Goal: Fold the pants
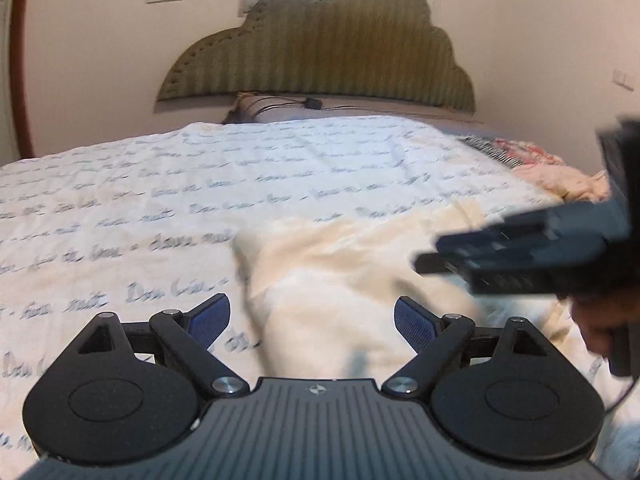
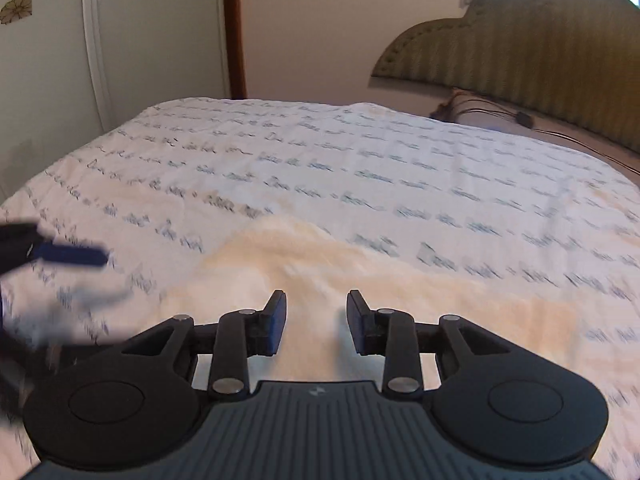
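Observation:
Cream-white pants (image 1: 352,272) lie spread on the bed's script-printed sheet (image 1: 160,184); they also show in the right wrist view (image 2: 304,264). My left gripper (image 1: 312,320) is wide open, blue pads on either side of a pant end just below it, holding nothing. My right gripper (image 2: 316,320) is open and empty above the pants' near part. The right gripper also shows blurred at the right of the left wrist view (image 1: 520,256). The left gripper's blue finger shows blurred at the left of the right wrist view (image 2: 68,256).
A green padded headboard (image 1: 320,48) stands against the far wall, with a pillow and dark cables (image 1: 280,106) below it. A flowered quilt (image 1: 532,160) lies at the bed's right side. A wardrobe (image 2: 48,60) and wooden door frame (image 2: 234,28) stand left.

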